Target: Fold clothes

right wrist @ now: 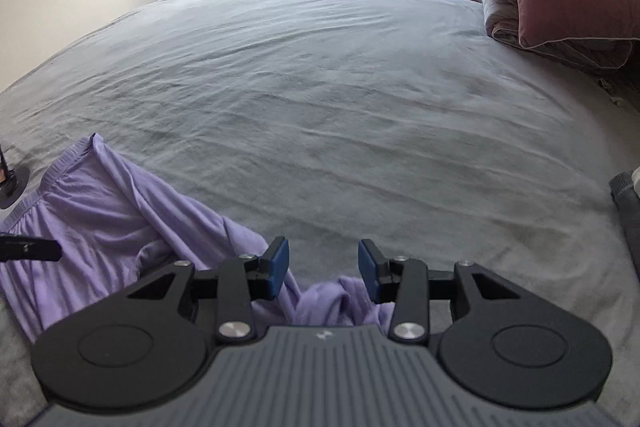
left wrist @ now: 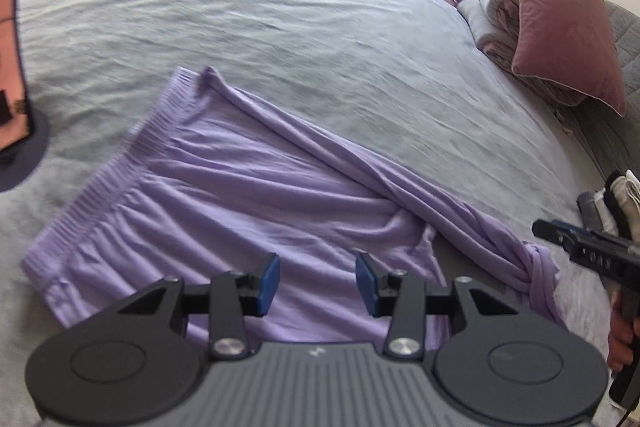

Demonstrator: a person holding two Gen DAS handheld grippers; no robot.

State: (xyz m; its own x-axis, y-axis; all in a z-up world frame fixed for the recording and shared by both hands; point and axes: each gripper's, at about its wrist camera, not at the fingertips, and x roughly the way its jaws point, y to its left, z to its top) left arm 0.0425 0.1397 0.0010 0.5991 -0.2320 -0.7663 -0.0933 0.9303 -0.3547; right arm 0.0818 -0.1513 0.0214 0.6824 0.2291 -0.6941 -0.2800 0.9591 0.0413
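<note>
Item: lilac trousers (left wrist: 224,195), thin jersey, gathered elastic waistband at left, legs twisted into a rope toward lower right; lying on grey bed (left wrist: 280,27), lower half of frame. Left tongs (left wrist: 317,285) and right tongs (right wrist: 323,269): parted, gripping nothing.

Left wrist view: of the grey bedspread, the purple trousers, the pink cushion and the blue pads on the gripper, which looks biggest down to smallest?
1. grey bedspread
2. purple trousers
3. pink cushion, though it lies farther away, so it may look smaller than it is
4. blue pads, despite being nearest the camera
</note>
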